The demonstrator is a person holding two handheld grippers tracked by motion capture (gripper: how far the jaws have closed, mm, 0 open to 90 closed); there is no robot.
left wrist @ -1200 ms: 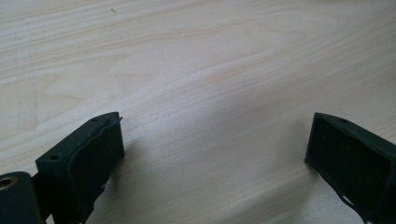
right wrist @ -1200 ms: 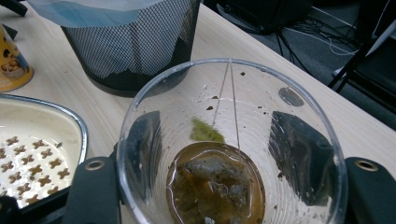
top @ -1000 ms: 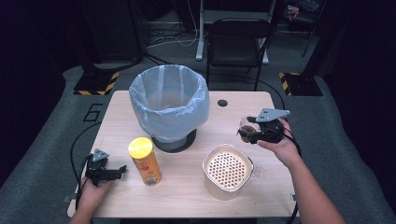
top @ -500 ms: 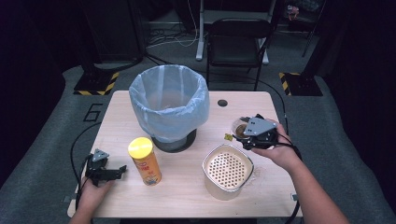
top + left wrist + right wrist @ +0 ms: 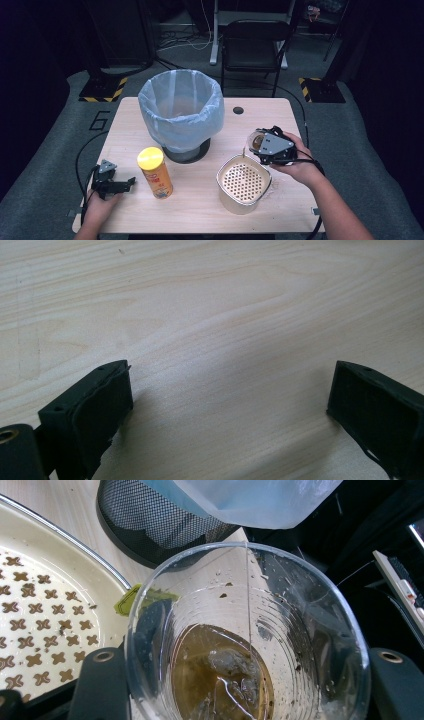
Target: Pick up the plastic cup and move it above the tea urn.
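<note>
The left hand-held gripper [image 5: 131,181] is seen at lower left of the high view, resting on the desk [image 5: 200,210], jaws spread wide with nothing between them; a yellow-lidded can [image 5: 155,172] stands right of it; the lined bin [image 5: 181,116] is placed centrally; the perforated container [image 5: 243,184] sits lower right of centre; the clear cup [image 5: 247,640], holding a tea bag and brown liquid, is clamped in the right hand-held gripper [image 5: 256,143], tilted just above the container's upper right rim.

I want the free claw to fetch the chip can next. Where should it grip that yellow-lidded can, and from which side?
Judging by its pose, grip the chip can around its mid-body from its left, where the open left claw already rests on the table. It is a tall upright cylinder, so opposite sides of the round wall suit the jaws, and a mid-height hold should tip it least. The bin stands behind, apart.
</note>
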